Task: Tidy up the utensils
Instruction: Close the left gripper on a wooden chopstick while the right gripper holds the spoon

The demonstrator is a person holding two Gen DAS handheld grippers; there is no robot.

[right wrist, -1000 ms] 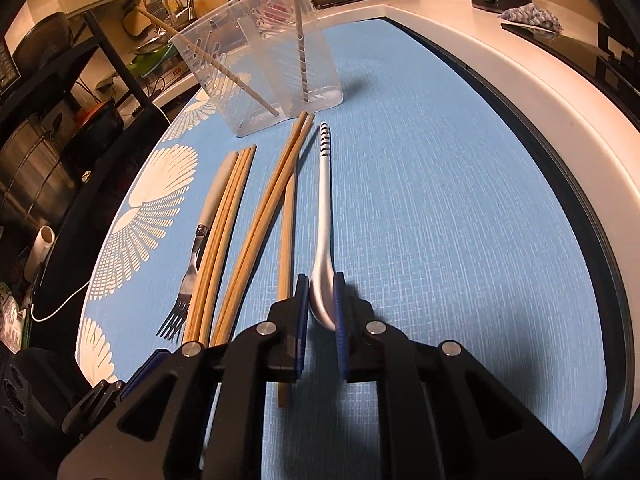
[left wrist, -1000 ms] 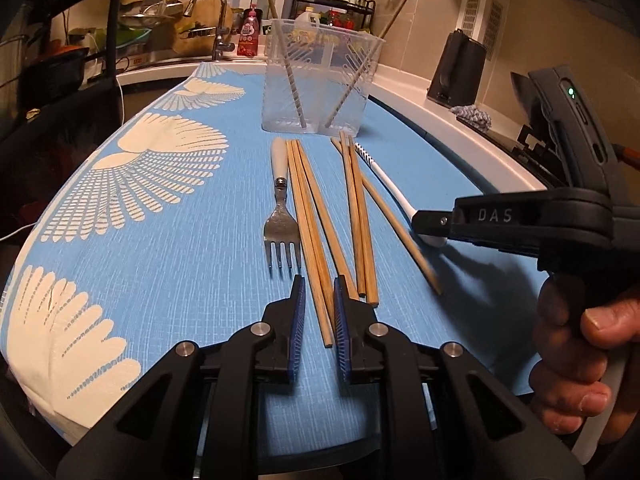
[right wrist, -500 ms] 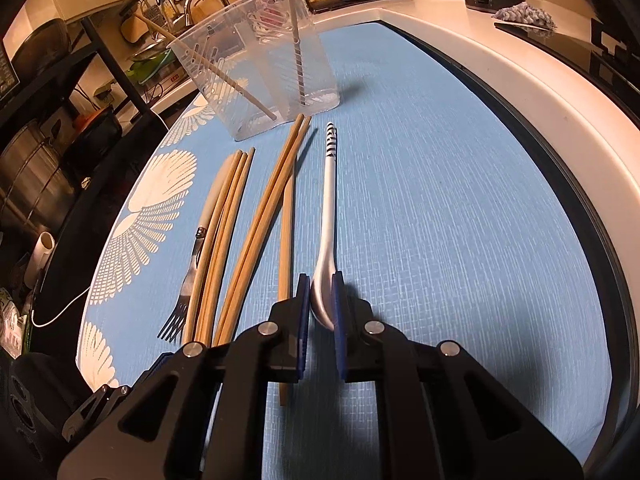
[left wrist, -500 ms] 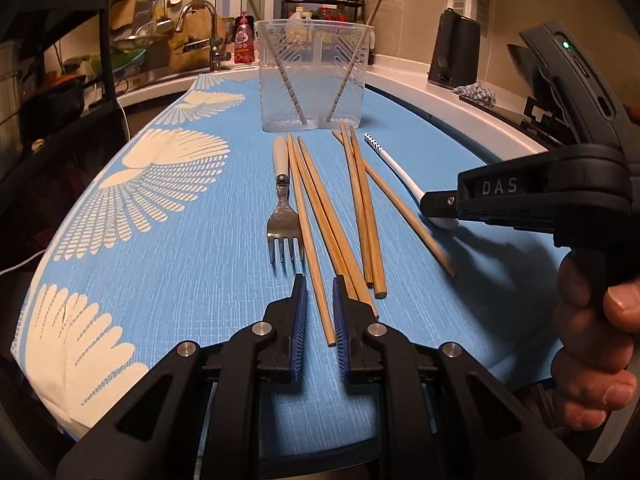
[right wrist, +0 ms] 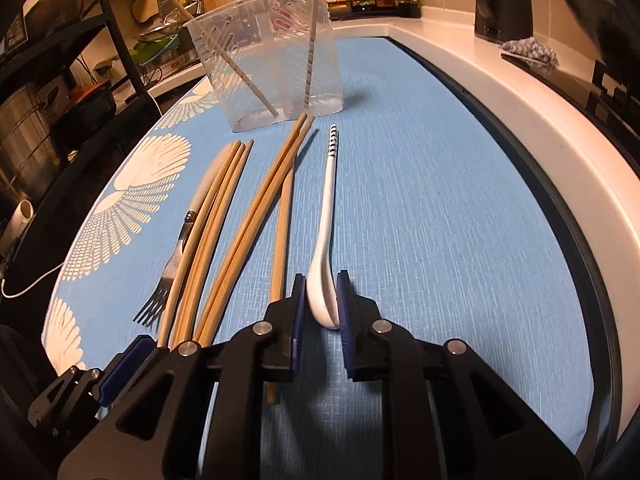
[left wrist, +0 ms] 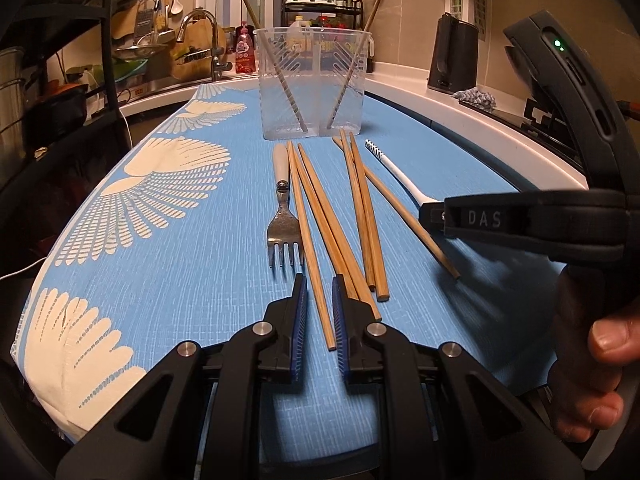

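Note:
A white spoon (right wrist: 326, 208) lies on the blue cloth, and its bowl fills the gap between the pads of my right gripper (right wrist: 321, 280), whose jaws are opening. In the left wrist view my left gripper (left wrist: 319, 284) hovers low with a narrow gap. The near end of a wooden chopstick (left wrist: 316, 280) shows in that gap, untouched by the pads. More chopsticks (left wrist: 362, 208) and a fork (left wrist: 284, 232) lie side by side. Beyond them stands a clear divided holder (left wrist: 316, 92) with one chopstick leaning in each half. The right gripper (left wrist: 434, 216) enters this view from the right.
The blue cloth (left wrist: 180, 300) with white fan prints covers the table. A white counter edge (right wrist: 520, 92) curves along the right, with a dark kettle (left wrist: 454, 56) on it. A sink tap (left wrist: 200, 28) and dark racks stand at the back left. A hand (left wrist: 592, 380) holds the right gripper.
The right jaws have widened a little around the spoon's bowl, and the bowl now looks broader between them. The left view has tilted up slightly; the utensils lie as before.

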